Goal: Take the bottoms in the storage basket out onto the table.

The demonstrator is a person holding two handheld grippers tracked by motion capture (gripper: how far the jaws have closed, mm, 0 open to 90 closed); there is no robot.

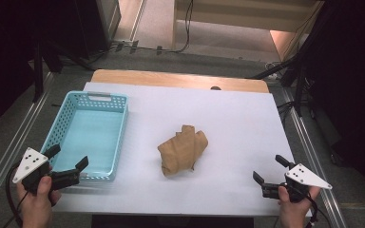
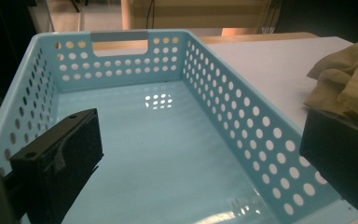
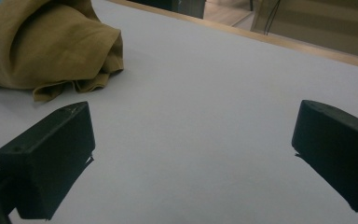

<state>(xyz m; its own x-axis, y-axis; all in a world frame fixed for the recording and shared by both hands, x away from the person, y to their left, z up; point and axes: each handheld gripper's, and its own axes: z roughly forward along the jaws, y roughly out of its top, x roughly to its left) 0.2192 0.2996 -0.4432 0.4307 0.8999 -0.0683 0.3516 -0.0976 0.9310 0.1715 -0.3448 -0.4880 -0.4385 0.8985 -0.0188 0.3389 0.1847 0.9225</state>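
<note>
A: Cloth point(image 1: 183, 150), the crumpled tan one, lies loose on the white table point(image 1: 237, 123), well ahead and to the inner side of the right gripper point(image 1: 270, 170). Nothing touches it.

B: And the bigger piece, the blue basket point(image 1: 69, 124)?

A: Directly ahead of the left gripper point(image 1: 68, 158), whose jaws hover over the near rim. It stands empty, probably waiting to take the cloth.

B: Is either gripper holding anything?

A: No. Both have their jaws spread wide with nothing between them. In the right gripper view the cloth point(image 3: 42, 49) sits beyond the left jaw, apart from it; in the left gripper view the cloth point(image 2: 349, 84) shows past the right jaw, outside the basket wall point(image 2: 242, 112).

B: Why so far back?

A: Looks like a ready stance at the near edge, I'd judge, with the reach not yet begun.
</note>
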